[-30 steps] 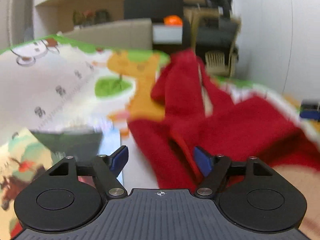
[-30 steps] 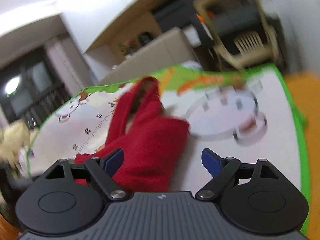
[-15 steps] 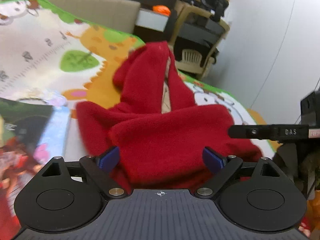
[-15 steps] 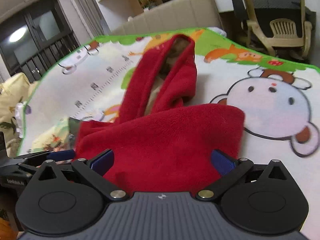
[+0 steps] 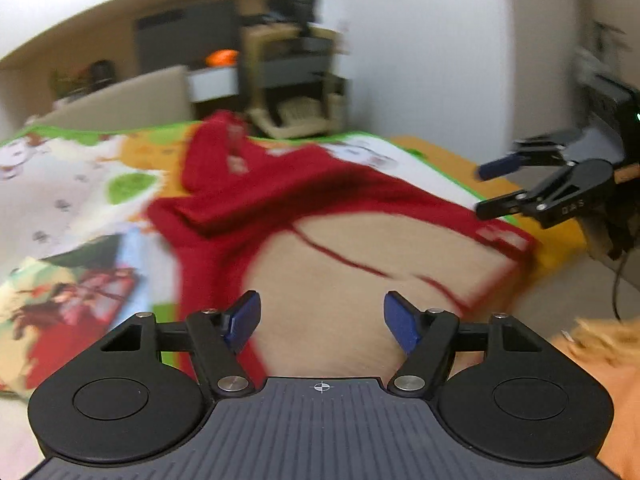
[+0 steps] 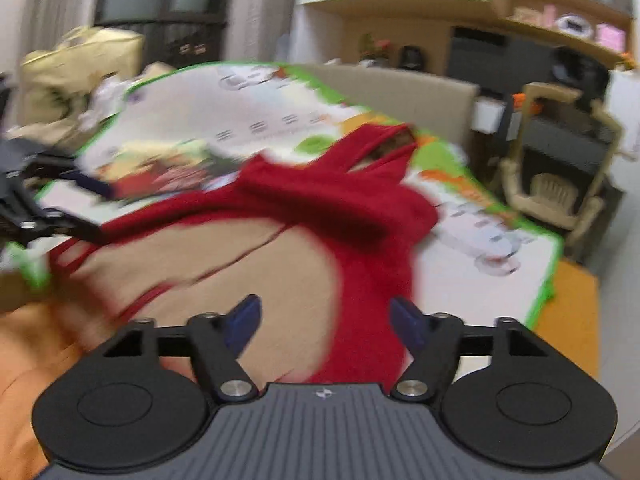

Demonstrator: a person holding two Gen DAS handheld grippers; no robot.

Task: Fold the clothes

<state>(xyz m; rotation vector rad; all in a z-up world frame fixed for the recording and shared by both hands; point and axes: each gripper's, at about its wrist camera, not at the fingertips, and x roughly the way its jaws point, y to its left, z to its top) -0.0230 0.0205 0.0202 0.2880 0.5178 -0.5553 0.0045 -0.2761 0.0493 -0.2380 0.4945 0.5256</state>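
A red fleece hooded garment (image 5: 304, 200) with a beige lining (image 5: 360, 264) lies on a cartoon play mat (image 5: 72, 184). Its hood points to the far end and its near part lies turned back, lining up. My left gripper (image 5: 320, 322) is open just above the near beige part, nothing between its blue fingertips. In the right wrist view the same garment (image 6: 340, 208) shows its beige lining (image 6: 224, 276) below my open right gripper (image 6: 326, 322). Each gripper appears in the other's view: the right gripper (image 5: 508, 188) and the left gripper (image 6: 60, 204). Both frames are blurred.
The mat has a green border (image 6: 548, 280) and orange floor (image 6: 576, 320) beyond it. A beige plastic chair (image 6: 560, 192) and a low beige sofa (image 6: 400, 92) stand past the far end. A yellowish bag (image 6: 76, 72) sits at the left.
Both grippers have pulled back toward the near end of the garment and tilted. The beige lining now shows on the near part, where before only red fleece showed. Both stayed open.
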